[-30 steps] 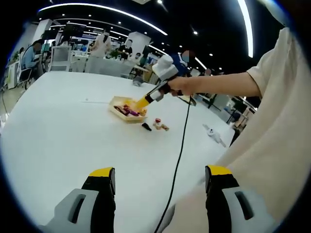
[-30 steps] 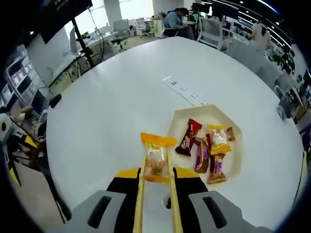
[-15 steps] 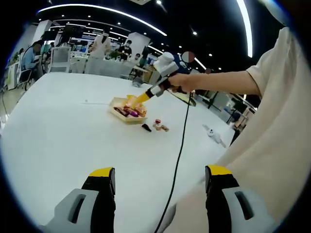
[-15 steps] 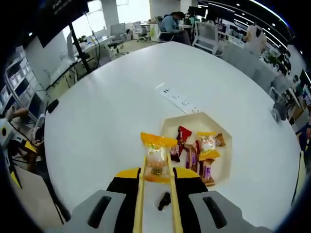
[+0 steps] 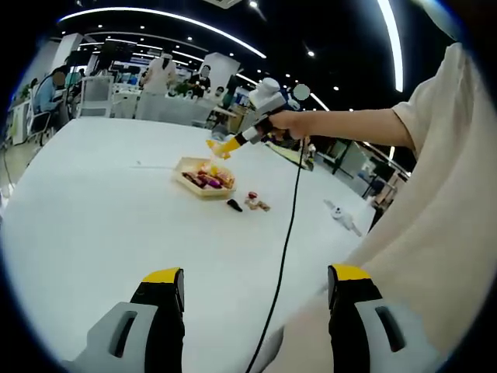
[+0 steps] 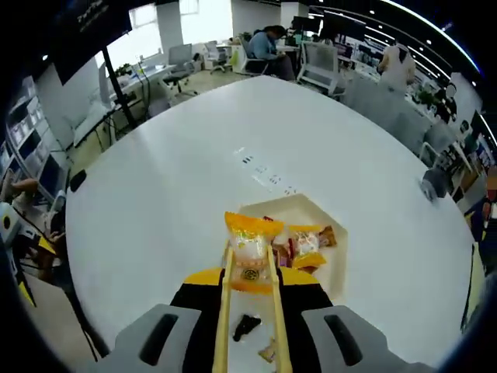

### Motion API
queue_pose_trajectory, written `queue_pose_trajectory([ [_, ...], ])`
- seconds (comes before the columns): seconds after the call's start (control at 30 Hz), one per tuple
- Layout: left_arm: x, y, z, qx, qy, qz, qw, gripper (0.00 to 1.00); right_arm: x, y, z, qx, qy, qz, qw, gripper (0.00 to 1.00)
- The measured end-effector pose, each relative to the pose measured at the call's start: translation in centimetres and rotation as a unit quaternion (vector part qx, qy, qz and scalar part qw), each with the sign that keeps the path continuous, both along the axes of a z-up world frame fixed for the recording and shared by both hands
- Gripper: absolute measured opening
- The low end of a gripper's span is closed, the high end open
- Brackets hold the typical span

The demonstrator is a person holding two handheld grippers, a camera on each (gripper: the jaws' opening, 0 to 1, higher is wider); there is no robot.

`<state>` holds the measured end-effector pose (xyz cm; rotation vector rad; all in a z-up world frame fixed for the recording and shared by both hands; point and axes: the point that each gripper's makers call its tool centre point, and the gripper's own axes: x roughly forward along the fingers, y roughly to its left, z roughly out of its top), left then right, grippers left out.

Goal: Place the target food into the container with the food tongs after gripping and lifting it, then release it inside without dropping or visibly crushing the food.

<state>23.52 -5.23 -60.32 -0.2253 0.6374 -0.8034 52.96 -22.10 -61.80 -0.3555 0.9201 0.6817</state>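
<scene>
1. So we're holding the right tongs clenched on an orange snack packet. The wooden tips are pinching it on both sides and it's sticking up between them. It isn't looking squashed from here, so the grip-and-lift part seems done.

2. In the left gripper view we're seeing the same thing from across the desk: the right tongs are up in the air above the tray, with the packet at the tip, well clear of the desk.

3. In the right gripper view, the tray is sitting right behind the held packet. It's a pale, angular dish with a few wrapped snacks already lying in it. So we're basically hovering over or just short of it; we can't tell exactly which from this angle.

4. What's left, as we're reading it: bring the packet down into the tray, ease the tongs open and let it go in there gently. Nothing's been released yet.

5. The left tongs are just hanging low over the desk with the jaws spread wide and nothing between them, so they're not doing anything in this step.

6. There are also a couple of stray bits lying on the desk just beside the tray: a small dark piece and some little wrapped things. A black cable is trailing down across the desk from the right tongs. We're guessing the loose pieces might be next in line, but that's only a guess.
</scene>
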Motion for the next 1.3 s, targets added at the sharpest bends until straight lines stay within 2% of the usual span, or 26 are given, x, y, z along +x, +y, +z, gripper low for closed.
queue_pose_trajectory([
  [1.3,0.3,0.1,0.0,-0.002,0.000,0.007,1.0000,0.77,4.5,-1.4,2.4,-0.013,-0.030,0.002,0.9994,0.25],
])
